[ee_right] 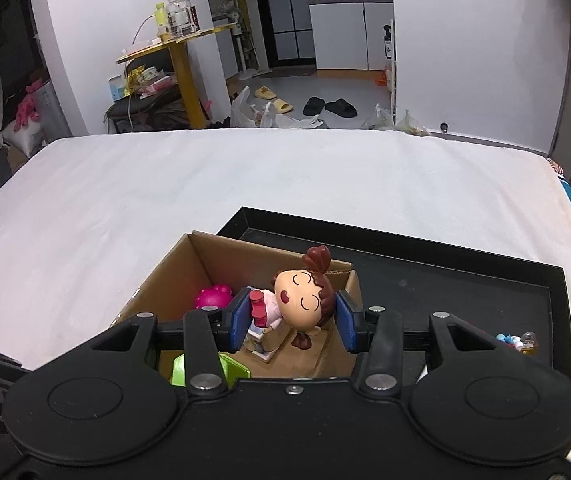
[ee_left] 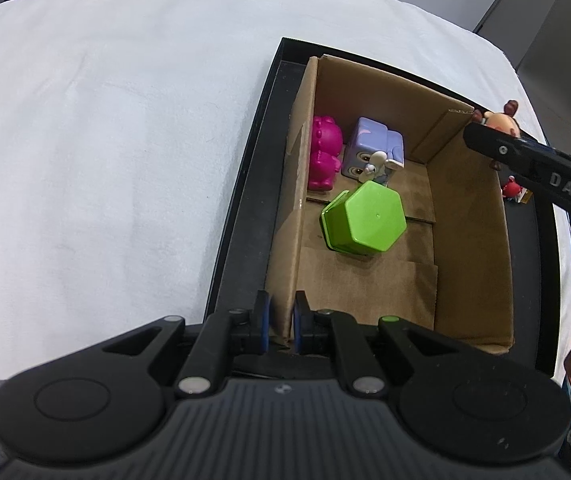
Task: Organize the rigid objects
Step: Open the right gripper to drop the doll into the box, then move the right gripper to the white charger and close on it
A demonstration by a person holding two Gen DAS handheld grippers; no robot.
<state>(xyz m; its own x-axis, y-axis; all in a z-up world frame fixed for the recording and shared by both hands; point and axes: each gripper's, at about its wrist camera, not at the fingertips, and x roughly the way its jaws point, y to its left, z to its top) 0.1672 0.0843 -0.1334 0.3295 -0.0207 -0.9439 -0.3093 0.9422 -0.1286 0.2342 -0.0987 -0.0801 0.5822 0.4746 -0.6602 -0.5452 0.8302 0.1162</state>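
Note:
A cardboard box [ee_left: 473, 240] stands on a black tray [ee_left: 245, 208]. Inside lie a green hexagonal cup [ee_left: 365, 224], a magenta toy [ee_left: 323, 152] and a purple block toy [ee_left: 373, 148]. My left gripper [ee_left: 282, 322] is shut on the box's near left wall. My right gripper [ee_right: 291, 322] is shut on a girl figurine [ee_right: 301, 304] with brown hair and holds it above the box [ee_right: 173, 264]. The figurine's head [ee_left: 499, 118] shows over the box's far right corner in the left wrist view.
A small red figure [ee_left: 511, 190] and a small blue and yellow toy [ee_right: 519, 342] lie on the tray [ee_right: 485, 280] right of the box. White cloth [ee_left: 105, 140] covers the table. Room clutter lies beyond the table's far edge.

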